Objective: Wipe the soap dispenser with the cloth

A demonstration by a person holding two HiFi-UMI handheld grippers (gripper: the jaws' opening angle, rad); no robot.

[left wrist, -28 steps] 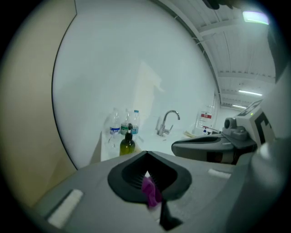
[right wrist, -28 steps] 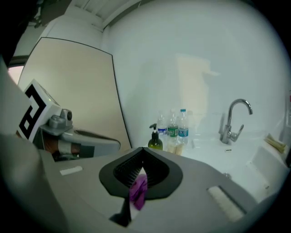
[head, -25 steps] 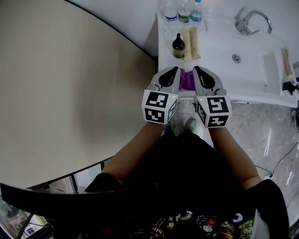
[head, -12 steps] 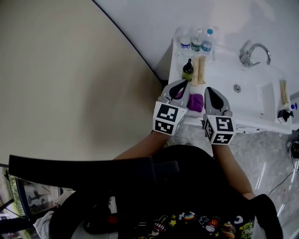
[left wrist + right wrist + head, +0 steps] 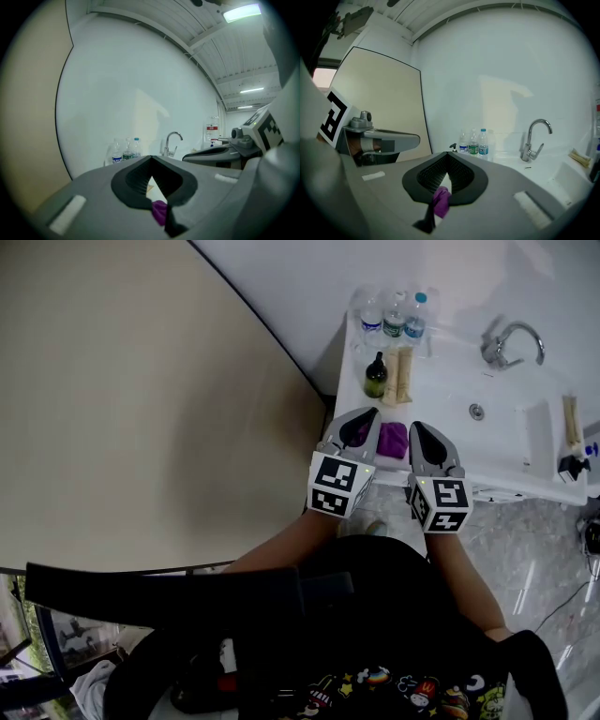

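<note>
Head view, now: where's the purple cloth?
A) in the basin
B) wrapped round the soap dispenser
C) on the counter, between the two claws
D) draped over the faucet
C: the purple cloth lies on the white counter between the left claw and the right claw, apart from the soap dispenser behind it.
</note>
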